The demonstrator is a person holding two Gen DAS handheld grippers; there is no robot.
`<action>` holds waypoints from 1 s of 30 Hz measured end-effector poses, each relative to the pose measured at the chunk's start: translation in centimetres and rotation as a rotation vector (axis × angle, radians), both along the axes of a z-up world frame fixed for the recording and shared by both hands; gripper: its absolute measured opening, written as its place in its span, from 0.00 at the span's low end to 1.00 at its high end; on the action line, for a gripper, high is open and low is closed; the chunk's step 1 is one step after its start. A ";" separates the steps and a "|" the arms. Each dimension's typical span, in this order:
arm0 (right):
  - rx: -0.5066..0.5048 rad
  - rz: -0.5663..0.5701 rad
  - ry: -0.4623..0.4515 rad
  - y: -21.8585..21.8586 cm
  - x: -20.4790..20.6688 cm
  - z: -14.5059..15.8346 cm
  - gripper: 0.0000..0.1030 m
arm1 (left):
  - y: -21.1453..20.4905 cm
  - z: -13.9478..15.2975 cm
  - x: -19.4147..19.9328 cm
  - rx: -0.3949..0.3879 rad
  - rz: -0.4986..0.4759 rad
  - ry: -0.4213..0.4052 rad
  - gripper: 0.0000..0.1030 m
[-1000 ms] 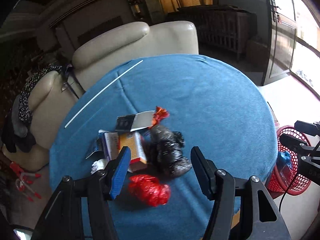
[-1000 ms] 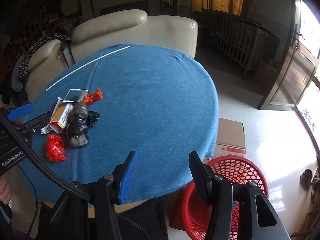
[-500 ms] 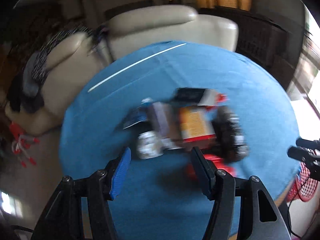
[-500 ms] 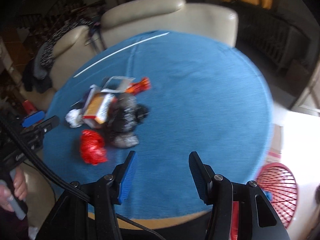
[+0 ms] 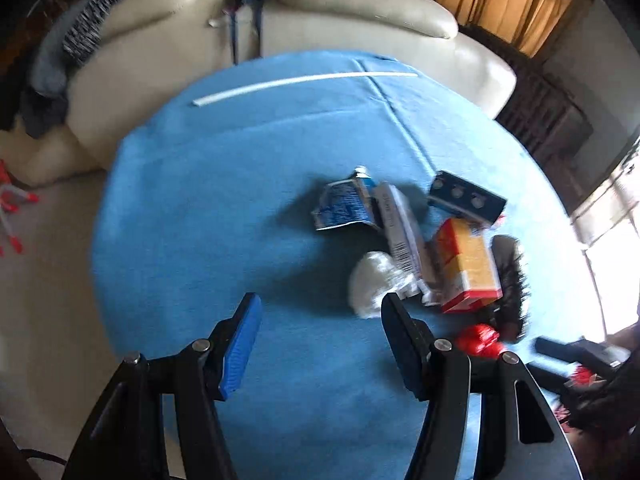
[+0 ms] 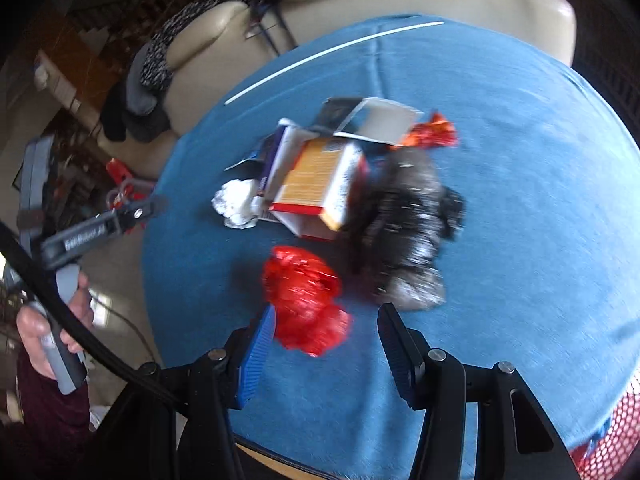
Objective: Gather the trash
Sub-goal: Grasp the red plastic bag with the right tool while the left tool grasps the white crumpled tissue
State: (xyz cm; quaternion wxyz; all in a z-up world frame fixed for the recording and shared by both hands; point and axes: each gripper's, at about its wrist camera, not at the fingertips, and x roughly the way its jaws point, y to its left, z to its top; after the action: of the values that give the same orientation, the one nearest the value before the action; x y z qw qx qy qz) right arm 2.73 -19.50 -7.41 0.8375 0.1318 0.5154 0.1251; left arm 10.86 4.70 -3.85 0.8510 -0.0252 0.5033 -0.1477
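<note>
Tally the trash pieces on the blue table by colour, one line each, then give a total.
Red crumpled bag: 1
Black bag: 1
White wad: 1
Orange wrapper: 1
Orange and white carton: 1
Blue and white carton: 1
Dark flattened box: 1
Total: 7

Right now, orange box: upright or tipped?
Tipped. The orange box lies on its side, leaning on the black bag; its open white end faces the right gripper's camera.

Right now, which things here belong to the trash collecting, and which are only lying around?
For the job: crumpled red plastic bag, black plastic bag, orange cardboard box, crumpled white paper, red mesh basket.

Lying about: thin white strip, cream leather sofa.
</note>
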 end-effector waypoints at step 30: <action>0.119 0.002 0.008 -0.6 -1.4 -0.7 0.41 | -0.9 -4.8 0.4 -0.148 -0.023 0.137 0.24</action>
State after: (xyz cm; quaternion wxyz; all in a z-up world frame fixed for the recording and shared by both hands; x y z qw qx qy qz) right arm 1.34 -20.10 -8.15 0.8259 0.1815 0.5104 0.1561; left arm 11.22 3.76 -8.67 0.8088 -0.0924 0.5481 -0.1921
